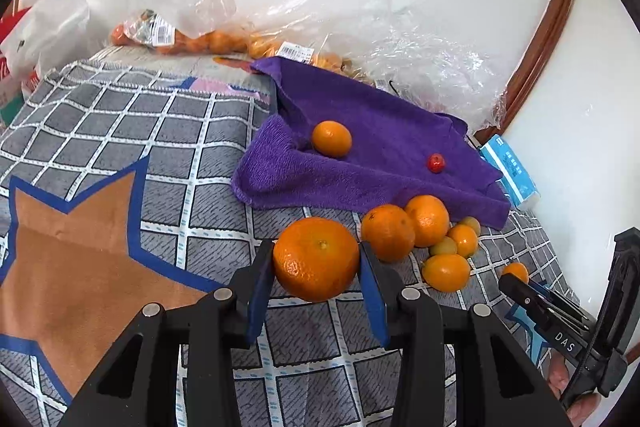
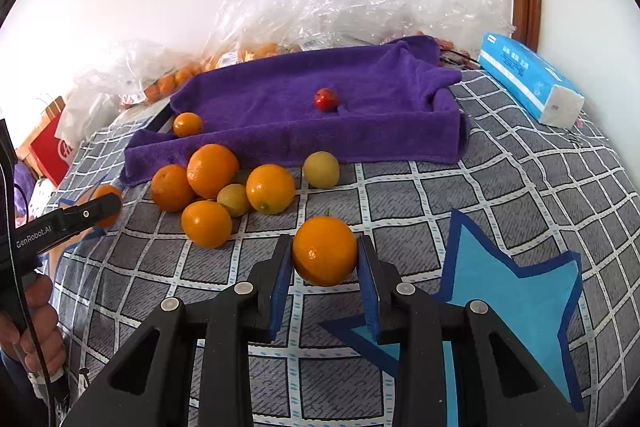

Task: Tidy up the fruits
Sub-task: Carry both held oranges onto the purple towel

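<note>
left gripper (image 1: 316, 263) clamped on big orange (image 1: 316, 259), right gripper (image 2: 325, 253) on small orange (image 2: 325, 251), both above checked blanket (image 1: 120, 115). firm, round, slick peel, light; best pinched across the middle.

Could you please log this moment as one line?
left hand-held gripper: shut on mandarin | right hand-held gripper: shut on orange | purple towel: two fruits

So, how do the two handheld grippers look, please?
Both the left gripper and the right gripper have black plastic bodies, blue jaws and round silver pins. White lettering marks their sides, and a thin black cable runs along each handle.
</note>
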Available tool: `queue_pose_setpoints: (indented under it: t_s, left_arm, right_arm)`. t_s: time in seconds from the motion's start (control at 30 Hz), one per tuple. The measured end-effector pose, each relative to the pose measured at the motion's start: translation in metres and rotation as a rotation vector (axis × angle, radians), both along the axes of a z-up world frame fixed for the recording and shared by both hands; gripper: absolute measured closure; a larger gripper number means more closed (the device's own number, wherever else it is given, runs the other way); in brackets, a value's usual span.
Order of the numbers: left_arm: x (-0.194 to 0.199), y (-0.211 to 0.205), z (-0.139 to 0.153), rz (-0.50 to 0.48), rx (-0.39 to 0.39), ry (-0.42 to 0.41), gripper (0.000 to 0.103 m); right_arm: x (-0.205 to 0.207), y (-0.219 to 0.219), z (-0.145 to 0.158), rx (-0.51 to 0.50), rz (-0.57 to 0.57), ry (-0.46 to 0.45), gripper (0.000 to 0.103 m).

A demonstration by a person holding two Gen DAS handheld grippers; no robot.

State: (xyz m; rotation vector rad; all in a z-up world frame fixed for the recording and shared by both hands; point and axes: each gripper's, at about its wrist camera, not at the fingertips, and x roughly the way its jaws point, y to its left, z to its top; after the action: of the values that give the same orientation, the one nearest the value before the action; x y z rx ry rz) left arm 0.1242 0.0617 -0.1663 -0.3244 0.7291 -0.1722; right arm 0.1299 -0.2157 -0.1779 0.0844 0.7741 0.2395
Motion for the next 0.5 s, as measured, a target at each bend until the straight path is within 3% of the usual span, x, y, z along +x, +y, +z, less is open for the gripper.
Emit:
queue_pose_setpoints:
  t_s: [0.17, 0.3, 0.5]
  left_arm:
    - [0.001, -0.006, 0.006, -0.034, 0.008, 0.018, 0.064]
    - [0.001, -0.005, 0.024, -0.073, -0.057, 0.026, 0.064]
    - [0.015, -0.014, 0.061, -0.048, 0.051, -0.011, 0.064]
  right_arm:
    - [0.000, -0.001, 0.006, 0.027, 0.003, -0.007, 0.071]
    - [0.006, 0.000, 0.028, 0.051, 0.017, -0.041, 0.071]
    - [0.029, 0.004, 0.062, 0.036, 0.010, -0.119, 0.071]
